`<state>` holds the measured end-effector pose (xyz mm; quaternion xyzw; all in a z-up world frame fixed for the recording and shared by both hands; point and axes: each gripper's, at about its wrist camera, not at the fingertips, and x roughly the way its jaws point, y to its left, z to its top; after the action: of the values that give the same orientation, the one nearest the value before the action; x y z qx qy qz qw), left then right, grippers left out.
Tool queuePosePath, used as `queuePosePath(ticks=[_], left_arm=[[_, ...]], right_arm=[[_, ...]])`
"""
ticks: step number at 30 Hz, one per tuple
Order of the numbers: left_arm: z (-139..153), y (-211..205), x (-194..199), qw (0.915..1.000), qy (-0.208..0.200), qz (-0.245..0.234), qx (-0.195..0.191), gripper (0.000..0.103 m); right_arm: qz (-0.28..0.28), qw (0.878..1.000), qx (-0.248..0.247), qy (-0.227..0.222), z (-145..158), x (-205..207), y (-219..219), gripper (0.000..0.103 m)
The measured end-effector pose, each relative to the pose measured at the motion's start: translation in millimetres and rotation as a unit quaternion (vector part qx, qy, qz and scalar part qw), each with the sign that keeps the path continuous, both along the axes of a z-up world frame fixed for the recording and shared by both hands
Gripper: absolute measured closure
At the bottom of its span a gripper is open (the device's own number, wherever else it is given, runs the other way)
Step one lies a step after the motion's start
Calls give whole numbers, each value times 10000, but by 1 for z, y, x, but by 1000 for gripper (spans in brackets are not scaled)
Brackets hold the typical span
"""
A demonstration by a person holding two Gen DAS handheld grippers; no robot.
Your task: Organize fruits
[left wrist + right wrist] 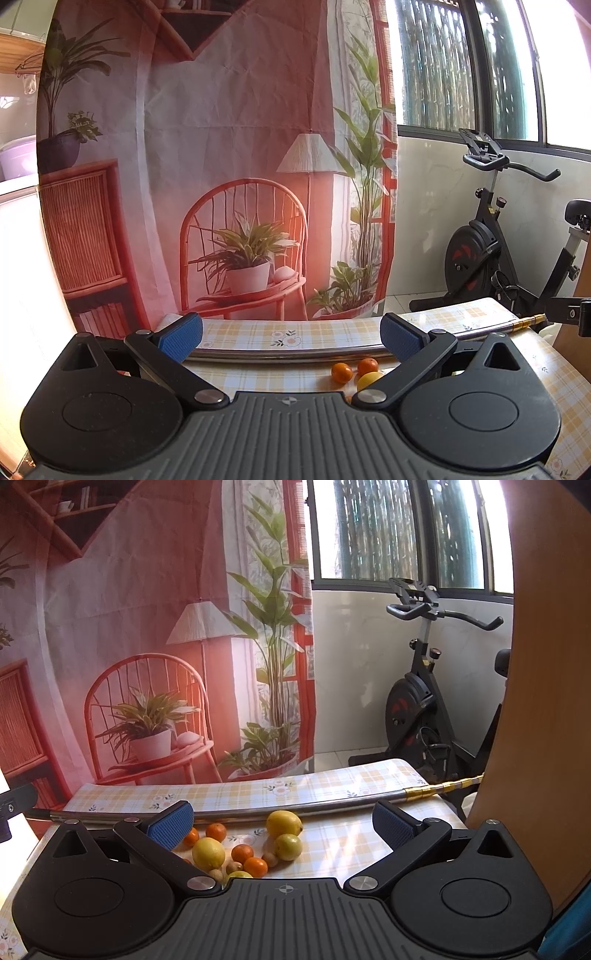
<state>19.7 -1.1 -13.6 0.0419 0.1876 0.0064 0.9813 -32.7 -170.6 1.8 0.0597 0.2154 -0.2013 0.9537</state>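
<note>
A printed backdrop (147,627) of a chair and plants hangs behind the surface (351,842), which wears a yellow checked cloth, and an exercise bike (417,701) stands by the window. A long metal pole (295,808) lies across the cloth behind the fruit. The right gripper (282,825) hovers above the near edge with its jaws wide apart and empty; the left gripper (291,338) is likewise spread open with nothing between its blue pads. The fruit sits loose in a cluster on the cloth ahead of the right gripper: lemons (283,823), then small oranges (242,853), then little brownish fruits (234,867) I cannot identify. The lemons look firm and fairly weighty, best taken across the middle since their smooth round skins may roll or slip. The oranges are light and slightly soft, needing a gentle squeeze. The smallest fruits may squirt out of wide pads. No bowl or tray shows in either view, and the gripper bodies hide the nearest fruit and the front of the cloth.
</note>
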Motion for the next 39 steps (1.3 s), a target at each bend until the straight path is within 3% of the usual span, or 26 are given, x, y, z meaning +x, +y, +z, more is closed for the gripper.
queuePosePath(ticks=[10,16,24,33,39], left_arm=[[-49,32,65,9959,782,175,-410,0],[-84,37,96,9917,1224,-37,-395,4],[-125,36,118,9862,1325,-414,-906,6],[-142,22,142,9824,1681,-587,-564,5],[-151,5,147,9839,1619,-759,-2,5]], right_arm=[[324,9989,-175,298,-35,42,-33,0],[588,9956,164,710,-70,73,-49,0],[838,9912,305,980,-104,100,-64,1],[946,9887,368,1106,-125,112,-75,1],[866,9877,494,1201,-136,121,-85,3]])
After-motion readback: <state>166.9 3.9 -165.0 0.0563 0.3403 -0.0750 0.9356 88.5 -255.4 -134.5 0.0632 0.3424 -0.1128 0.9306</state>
